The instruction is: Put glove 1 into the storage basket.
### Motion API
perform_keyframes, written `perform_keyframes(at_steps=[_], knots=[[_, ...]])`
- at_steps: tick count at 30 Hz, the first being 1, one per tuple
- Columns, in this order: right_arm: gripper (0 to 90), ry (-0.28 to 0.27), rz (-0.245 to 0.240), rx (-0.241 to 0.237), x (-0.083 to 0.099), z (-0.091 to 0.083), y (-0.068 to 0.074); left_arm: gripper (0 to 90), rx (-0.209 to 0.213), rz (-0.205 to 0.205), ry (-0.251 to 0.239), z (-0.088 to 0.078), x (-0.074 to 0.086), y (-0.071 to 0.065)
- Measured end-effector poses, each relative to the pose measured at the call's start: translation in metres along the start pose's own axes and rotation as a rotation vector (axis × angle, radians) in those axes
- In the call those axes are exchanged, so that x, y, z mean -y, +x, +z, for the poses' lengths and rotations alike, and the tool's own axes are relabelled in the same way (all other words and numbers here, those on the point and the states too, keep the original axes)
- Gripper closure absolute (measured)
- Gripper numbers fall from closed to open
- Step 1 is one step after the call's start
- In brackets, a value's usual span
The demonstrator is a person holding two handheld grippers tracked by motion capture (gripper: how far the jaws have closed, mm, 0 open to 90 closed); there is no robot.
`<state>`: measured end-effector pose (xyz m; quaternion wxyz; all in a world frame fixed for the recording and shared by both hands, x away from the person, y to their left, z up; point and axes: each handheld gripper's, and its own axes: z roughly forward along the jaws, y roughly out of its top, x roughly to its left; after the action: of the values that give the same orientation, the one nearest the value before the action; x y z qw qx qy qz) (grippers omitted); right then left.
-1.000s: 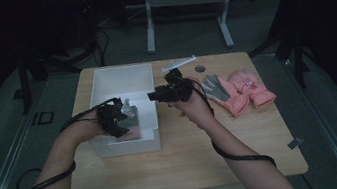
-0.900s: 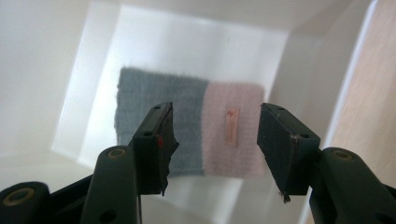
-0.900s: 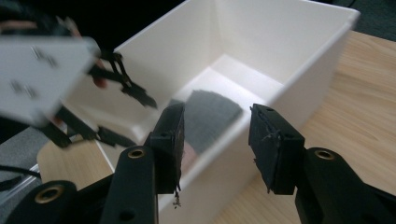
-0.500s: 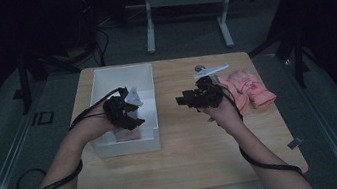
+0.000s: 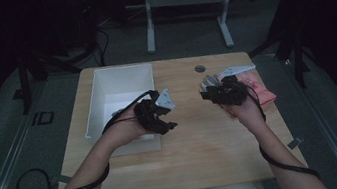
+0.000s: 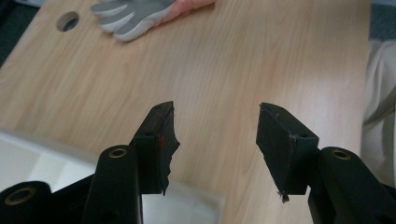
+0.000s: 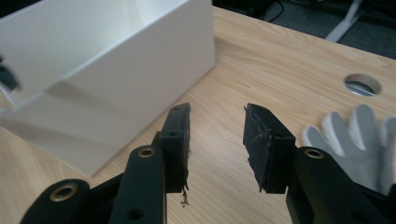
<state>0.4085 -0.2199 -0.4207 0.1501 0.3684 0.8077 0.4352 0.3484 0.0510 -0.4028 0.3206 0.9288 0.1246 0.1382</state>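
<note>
Since the grey-and-pink glove [image 5: 256, 89] lying at 3 o'clock on the bench [image 5: 206, 154] looks soft, light and floppy, the empty right gripper [image 5: 205, 93], its jaws part-open and just closing, should pinch its cuff.

The high view looks down from above the person's side and sees the whole surface [image 5: 200, 150] from far off. The left gripper view sits low and close, looking across bare wood to the glove [image 6: 133, 16] and the hole [image 6: 68, 21]. The right gripper view, also close, faces the box [image 7: 107, 79]. Both gripper views share the glove [image 7: 355, 140] and hole [image 7: 362, 86].
</note>
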Motion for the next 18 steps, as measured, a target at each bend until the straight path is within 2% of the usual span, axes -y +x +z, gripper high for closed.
perform_keyframes(at_steps=[5,8,11,15,18], knots=[[61.4,-0.002,0.004,0.032,0.009,-0.006,-0.013,46.4,0.024,-0.036,-0.021,0.013,-0.007,-0.019],[61.6,0.002,0.010,0.052,0.016,-0.008,-0.024,46.5,0.001,-0.051,-0.010,0.022,-0.006,-0.029],[61.8,0.006,0.009,0.077,0.022,-0.010,-0.033,46.5,0.005,-0.057,-0.017,0.033,-0.004,-0.043],[63.8,0.007,-0.008,0.116,0.028,-0.009,-0.045,46.2,0.037,-0.064,-0.045,0.051,0.001,-0.063],[64.4,0.031,-0.019,0.151,0.033,-0.006,-0.057,38.6,0.062,-0.087,-0.063,0.064,0.009,-0.073]])
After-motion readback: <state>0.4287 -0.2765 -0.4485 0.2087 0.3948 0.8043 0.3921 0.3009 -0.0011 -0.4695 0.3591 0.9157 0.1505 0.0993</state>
